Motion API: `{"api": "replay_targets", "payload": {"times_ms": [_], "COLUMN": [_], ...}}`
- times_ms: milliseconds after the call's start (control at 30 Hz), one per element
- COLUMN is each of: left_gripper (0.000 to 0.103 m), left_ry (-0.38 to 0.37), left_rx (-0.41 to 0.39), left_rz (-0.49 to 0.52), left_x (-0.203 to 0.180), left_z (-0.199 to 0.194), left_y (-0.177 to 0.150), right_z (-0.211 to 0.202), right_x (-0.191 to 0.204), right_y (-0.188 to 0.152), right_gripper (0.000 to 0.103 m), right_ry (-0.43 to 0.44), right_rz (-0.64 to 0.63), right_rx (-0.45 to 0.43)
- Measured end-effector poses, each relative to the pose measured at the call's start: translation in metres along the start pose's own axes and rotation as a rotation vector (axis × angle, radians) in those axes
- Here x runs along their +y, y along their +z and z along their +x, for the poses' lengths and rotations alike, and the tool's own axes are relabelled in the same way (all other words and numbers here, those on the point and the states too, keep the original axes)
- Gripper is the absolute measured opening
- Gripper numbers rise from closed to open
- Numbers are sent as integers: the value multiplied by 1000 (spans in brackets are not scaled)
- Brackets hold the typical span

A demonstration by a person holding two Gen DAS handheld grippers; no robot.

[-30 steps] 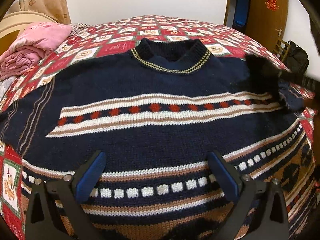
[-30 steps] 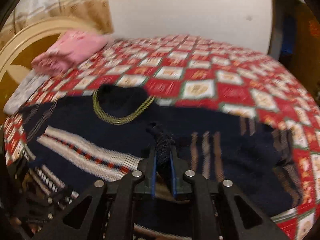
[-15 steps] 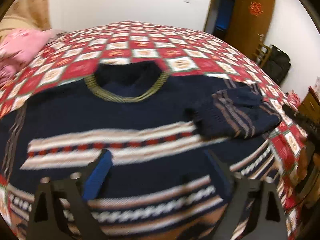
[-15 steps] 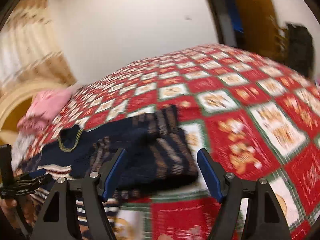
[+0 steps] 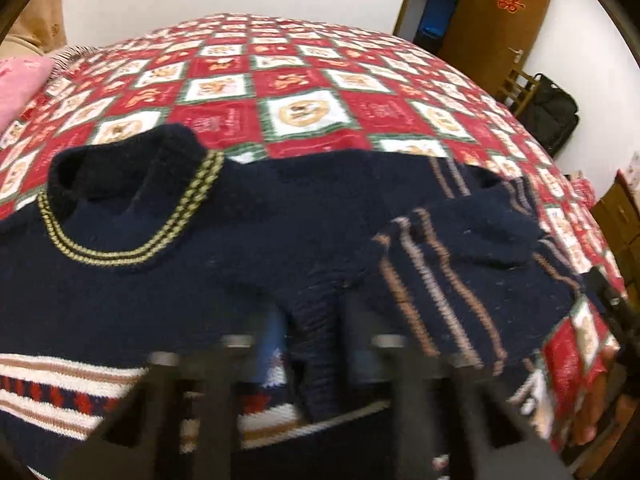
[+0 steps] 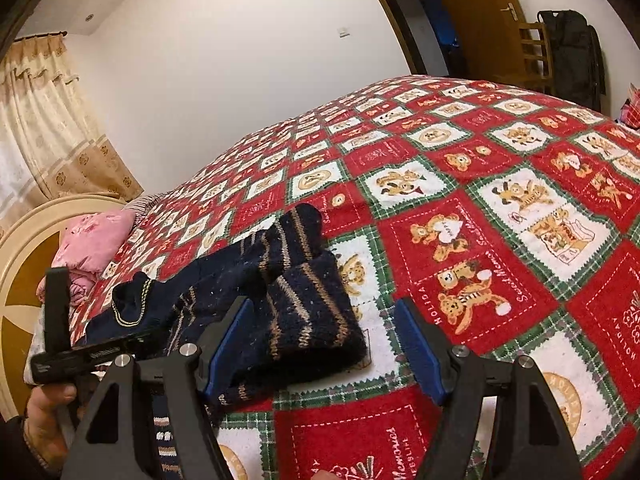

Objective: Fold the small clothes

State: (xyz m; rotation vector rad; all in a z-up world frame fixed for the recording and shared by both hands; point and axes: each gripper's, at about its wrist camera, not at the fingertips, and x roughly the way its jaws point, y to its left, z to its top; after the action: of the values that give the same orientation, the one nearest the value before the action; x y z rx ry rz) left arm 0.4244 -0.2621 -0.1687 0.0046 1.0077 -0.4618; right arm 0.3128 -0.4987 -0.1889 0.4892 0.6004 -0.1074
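The navy sweater (image 5: 248, 232) lies flat on the bed (image 5: 304, 80), collar toward the far edge, right sleeve (image 5: 460, 264) folded in over the chest. Your left gripper (image 5: 316, 344) has just been closing and now pinches a ridge of the sweater's knit beside that sleeve. Your right gripper (image 6: 320, 344) stands spread, pads clear of cloth, with the folded sleeve's cuff lying between the fingers near the bed's near edge.

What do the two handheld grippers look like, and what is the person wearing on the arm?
The right gripper has black angular finger arms with triangular cut-outs, silver screw heads and blue pads. The left gripper, blurred, shows the same black build. A dark sleeve covers one wrist.
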Motion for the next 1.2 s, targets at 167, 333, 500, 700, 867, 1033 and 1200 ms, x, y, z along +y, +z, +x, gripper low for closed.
{"api": "replay_targets", "payload": {"times_ms": [167, 333, 500, 700, 867, 1033, 1200], "left_gripper": [8, 8, 8, 8, 8, 8, 8], "left_ry": [-64, -41, -2, 34, 71, 90, 95], "left_rx": [-56, -100, -58, -18, 9, 31, 36], "left_rz": [-34, -55, -102, -156, -189, -216, -204], "left_x": [10, 44, 86, 127, 151, 160, 170], "left_z": [-40, -86, -99, -107, -95, -76, -85], "left_y": [14, 28, 27, 13, 10, 10, 7], "right_z": [0, -2, -4, -6, 8, 20, 12], "right_x": [-4, 10, 33, 70, 98, 106, 87], "right_y": [0, -3, -9, -23, -39, -50, -40], "right_gripper": [74, 74, 74, 74, 73, 53, 53], "right_ry": [3, 1, 59, 98, 54, 17, 121], "right_rz": [15, -50, -153, -325, -474, -548, -416], "right_rx": [-2, -11, -9, 3, 47, 105, 96]}}
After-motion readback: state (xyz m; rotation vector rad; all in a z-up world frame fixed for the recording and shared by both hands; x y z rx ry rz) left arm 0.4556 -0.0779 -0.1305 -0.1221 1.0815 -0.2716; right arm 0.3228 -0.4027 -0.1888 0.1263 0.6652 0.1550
